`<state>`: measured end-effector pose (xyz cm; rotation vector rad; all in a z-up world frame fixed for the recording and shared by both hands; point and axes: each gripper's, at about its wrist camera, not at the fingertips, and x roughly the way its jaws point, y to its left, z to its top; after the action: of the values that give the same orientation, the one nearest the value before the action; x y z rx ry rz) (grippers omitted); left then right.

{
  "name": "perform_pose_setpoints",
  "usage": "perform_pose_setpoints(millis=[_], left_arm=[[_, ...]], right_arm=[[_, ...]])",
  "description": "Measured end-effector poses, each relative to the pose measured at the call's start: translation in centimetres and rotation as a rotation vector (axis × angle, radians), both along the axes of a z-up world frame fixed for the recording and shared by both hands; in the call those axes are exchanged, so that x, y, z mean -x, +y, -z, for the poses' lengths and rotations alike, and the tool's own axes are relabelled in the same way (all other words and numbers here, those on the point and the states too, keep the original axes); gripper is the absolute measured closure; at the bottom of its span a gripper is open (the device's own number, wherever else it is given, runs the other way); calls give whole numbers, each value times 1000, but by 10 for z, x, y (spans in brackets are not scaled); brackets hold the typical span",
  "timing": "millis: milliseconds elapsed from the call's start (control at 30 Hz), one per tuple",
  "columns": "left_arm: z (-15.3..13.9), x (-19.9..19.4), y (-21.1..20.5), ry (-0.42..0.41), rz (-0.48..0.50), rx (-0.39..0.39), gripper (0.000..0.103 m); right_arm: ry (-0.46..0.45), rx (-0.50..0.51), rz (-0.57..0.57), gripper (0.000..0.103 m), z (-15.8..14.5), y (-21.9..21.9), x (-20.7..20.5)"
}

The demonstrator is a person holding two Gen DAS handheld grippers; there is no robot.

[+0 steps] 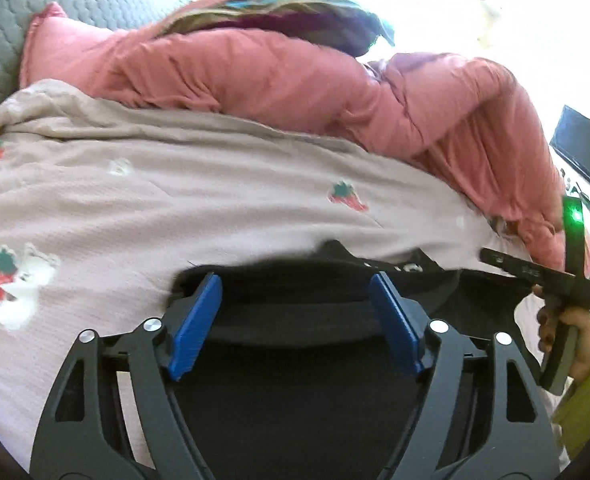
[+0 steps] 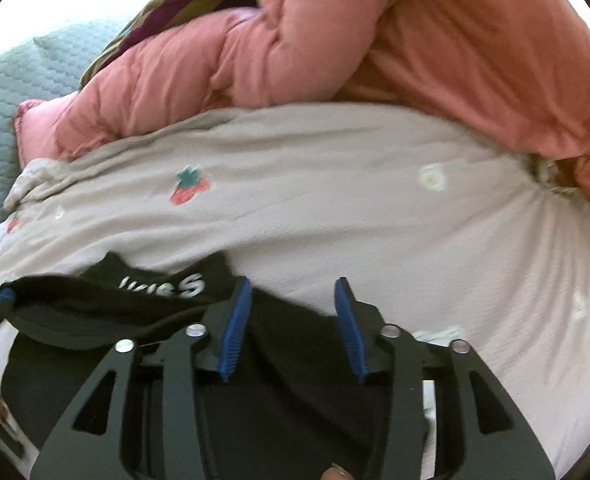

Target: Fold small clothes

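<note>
A black garment (image 2: 95,312) with white lettering lies on a pale blanket (image 2: 375,220) printed with strawberries. Its near part is folded over, and the lettering reads upside down. My right gripper (image 2: 293,282) is open above the garment's right part, blue pads apart with black cloth lying beneath them. My left gripper (image 1: 295,280) is open wide over the same black garment (image 1: 295,304), its pads not pressing on anything. One left fingertip (image 2: 5,294) shows at the garment's far left edge. The right gripper's fingers (image 1: 511,264) appear at the right, held by a hand (image 1: 575,332) in a yellow-green sleeve.
A thick pink duvet (image 1: 295,72) is bunched along the far side of the blanket, with a striped cloth (image 1: 295,12) on top of it. A grey quilted surface (image 1: 55,4) lies at the far left. A dark screen (image 1: 583,152) stands at the right.
</note>
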<state>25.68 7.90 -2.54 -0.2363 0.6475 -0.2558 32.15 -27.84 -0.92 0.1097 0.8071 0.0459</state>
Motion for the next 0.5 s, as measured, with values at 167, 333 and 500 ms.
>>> perform_pose_setpoints(millis=[167, 333, 500], left_arm=[[-4, -6, 25, 15, -16, 70, 30], [-18, 2, 45, -12, -85, 108, 27], [-9, -1, 52, 50, -113, 49, 27]], right_arm=[[-72, 0, 131, 55, -16, -38, 7], [-159, 21, 85, 39, -27, -41, 50], [-31, 86, 40, 38, 8, -33, 57]])
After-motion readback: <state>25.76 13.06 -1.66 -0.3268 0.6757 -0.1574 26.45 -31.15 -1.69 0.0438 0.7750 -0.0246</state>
